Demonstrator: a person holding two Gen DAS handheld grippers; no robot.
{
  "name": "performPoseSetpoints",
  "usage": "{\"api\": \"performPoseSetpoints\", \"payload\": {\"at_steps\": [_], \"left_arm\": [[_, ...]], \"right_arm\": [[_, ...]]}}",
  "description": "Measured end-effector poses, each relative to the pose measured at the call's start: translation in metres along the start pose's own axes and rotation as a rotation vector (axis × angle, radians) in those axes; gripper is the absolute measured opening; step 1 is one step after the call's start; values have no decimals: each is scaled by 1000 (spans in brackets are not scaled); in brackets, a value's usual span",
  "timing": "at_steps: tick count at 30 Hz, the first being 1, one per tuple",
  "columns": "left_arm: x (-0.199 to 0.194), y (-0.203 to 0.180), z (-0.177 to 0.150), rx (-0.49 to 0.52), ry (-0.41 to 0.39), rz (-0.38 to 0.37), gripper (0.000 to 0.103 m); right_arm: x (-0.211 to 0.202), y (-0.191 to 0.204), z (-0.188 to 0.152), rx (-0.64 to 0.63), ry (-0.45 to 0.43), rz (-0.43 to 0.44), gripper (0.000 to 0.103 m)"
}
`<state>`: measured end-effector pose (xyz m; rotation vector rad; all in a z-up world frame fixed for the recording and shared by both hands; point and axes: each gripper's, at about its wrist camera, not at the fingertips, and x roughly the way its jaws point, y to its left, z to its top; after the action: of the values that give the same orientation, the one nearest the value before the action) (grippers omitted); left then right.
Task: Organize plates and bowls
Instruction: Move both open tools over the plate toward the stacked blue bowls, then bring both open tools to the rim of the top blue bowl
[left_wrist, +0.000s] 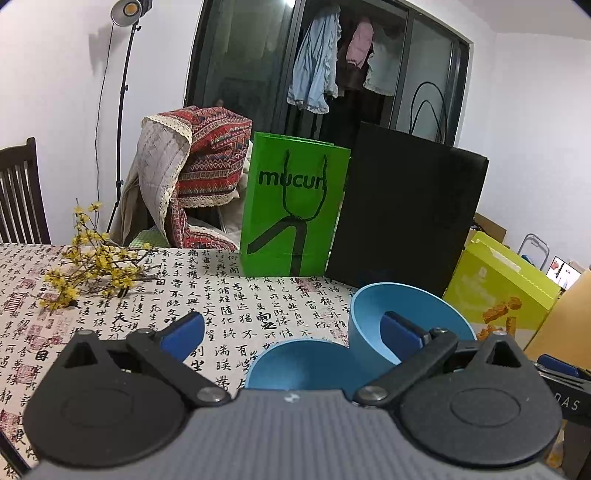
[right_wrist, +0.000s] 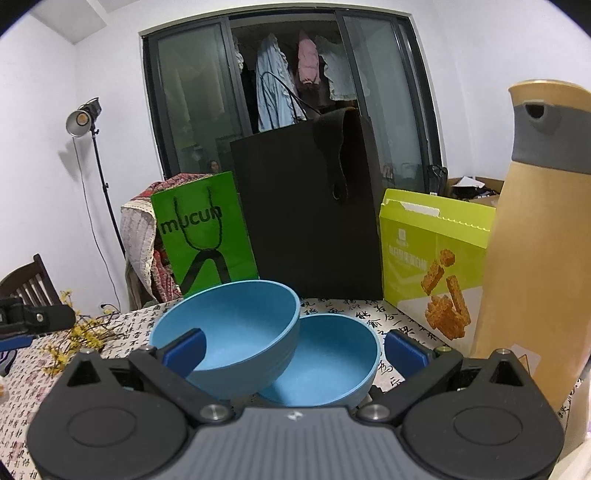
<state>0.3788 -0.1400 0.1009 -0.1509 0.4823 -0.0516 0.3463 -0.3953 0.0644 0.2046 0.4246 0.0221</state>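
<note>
On the calligraphy tablecloth (right_wrist: 402, 314), two blue bowls sit touching: the tilted bowl (right_wrist: 236, 332) leans on the lower bowl's (right_wrist: 332, 362) rim at its 10 o'clock. Right gripper (right_wrist: 293, 349) has jaws spread around both, not pinching anything. Left gripper (left_wrist: 291, 332) is spread wide too, bowls at its 3 o'clock.

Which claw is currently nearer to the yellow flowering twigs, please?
Left. The left claw has the yellow flowering twigs just ahead to its left; the right claw sits over the blue bowls, farther off.
</note>
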Motion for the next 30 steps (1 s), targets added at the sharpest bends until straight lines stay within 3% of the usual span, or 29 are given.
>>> {"api": "performPoseSetpoints", "payload": {"at_steps": [16,26,30], "left_arm": [[46,-28,12,6,47,38,103],[71,-44,14,2,56,89,103],[81,-47,12,-3,65,106,103]], "right_arm": [[49,-5,20,30,65,-23,101],[76,-7,29,30,102,-67,89],[83,-8,31,37,112,-70,89]]}}
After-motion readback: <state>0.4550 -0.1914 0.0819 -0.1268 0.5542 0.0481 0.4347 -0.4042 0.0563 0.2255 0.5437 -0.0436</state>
